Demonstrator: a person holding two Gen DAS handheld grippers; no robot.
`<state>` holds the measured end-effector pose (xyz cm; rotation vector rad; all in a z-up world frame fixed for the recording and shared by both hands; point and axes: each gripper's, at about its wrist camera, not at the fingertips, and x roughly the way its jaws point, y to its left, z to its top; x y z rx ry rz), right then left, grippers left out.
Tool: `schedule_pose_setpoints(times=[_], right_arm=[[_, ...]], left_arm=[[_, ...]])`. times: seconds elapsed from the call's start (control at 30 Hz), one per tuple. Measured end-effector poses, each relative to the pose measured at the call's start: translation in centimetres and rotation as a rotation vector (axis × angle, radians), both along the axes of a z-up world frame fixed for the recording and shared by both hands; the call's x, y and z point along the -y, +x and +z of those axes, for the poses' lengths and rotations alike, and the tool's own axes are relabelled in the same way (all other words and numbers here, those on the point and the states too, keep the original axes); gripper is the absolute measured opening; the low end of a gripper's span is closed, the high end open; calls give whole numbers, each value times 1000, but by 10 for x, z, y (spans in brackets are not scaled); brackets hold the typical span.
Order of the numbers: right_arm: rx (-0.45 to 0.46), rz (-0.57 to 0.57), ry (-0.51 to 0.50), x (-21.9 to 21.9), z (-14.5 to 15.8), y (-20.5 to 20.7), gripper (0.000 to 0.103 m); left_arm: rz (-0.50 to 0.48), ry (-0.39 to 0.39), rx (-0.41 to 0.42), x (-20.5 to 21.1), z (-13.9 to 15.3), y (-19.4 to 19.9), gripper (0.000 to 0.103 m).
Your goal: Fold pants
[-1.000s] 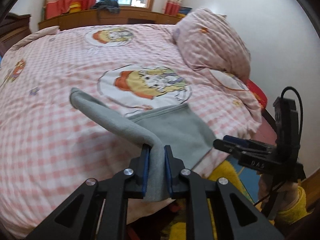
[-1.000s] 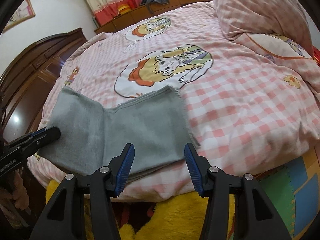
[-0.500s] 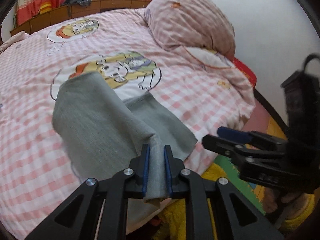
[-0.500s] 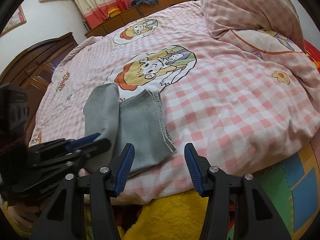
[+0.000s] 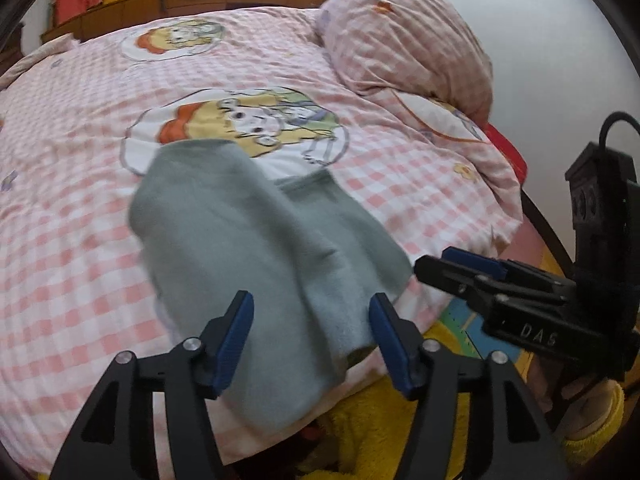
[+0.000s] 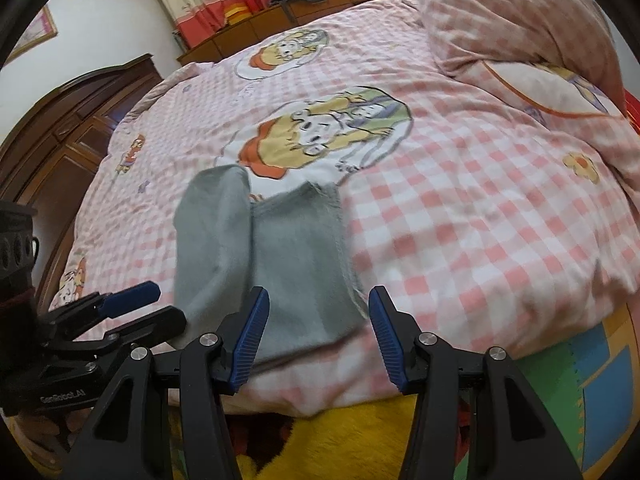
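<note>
Left wrist view shows your left gripper (image 5: pixel 311 320) with its blue fingers (image 5: pixel 234 340) spread wide, holding nothing. The soft grey pants (image 5: pixel 256 248) lie folded on the pink checked bed cover (image 5: pixel 80 240), near the bed's edge, with one side draped over the other. Part of the cloth sits between your open fingers but is not pinched. Right wrist view shows your right gripper (image 6: pixel 318 320) open too, hanging just above the near end of the pants (image 6: pixel 296 256). A big pink checked pillow (image 6: pixel 520 20) rests well apart.
</note>
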<state>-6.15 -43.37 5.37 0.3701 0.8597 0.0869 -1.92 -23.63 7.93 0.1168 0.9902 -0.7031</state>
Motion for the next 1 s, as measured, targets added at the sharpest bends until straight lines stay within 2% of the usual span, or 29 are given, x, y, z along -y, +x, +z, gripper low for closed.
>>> schedule_pose_setpoints(times=[0.07,0.13,0.27,0.4,0.6,0.9,1.0], right_arm=[[4,32,-1,-8,5,8,53],[4,63,-9,-16,7,16,53],[-37,104,-35,-35,2,33,53],[-58,136,-41,-50,-4,40,53],[-82,145,-64,-57,-11,49,53],[-107,147,-64,-57,-18,59,53],[-101,156,-27,-57,-20,61,53]], left_arm=[[42,-6,-11,-13,1,4,70],[80,-8,-11,-24,3,6,70],[132,-8,-19,-43,4,12,74],[202,43,-31,-56,-6,19,75],[291,57,-95,-79,-24,28,75],[338,83,-122,-89,-36,34,78],[337,91,-127,-88,-39,35,78]])
